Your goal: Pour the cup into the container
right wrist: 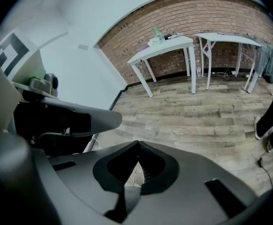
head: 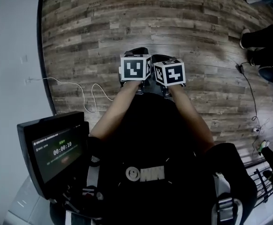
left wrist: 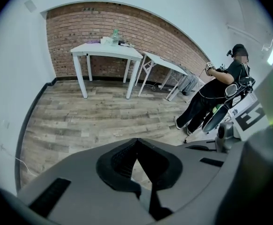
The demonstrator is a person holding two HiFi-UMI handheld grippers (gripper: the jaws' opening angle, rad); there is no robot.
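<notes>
Nothing held: jaws pressed together on the left gripper point(left wrist: 136, 140) and on the right gripper point(right wrist: 137, 144), with only wooden floor point(left wrist: 89, 116) past them. Well apart from both, on the white table point(left wrist: 107, 51) against the brick wall point(left wrist: 80, 27): small items point(left wrist: 114, 37), too tiny to tell cup from container. Probably light and spill-prone; best gripped mid-wall, upright. Only in the gripper views: that table. Only in the head view: 2 marker cubes point(head: 135, 68) side by side, and a monitor point(head: 56, 149).
</notes>
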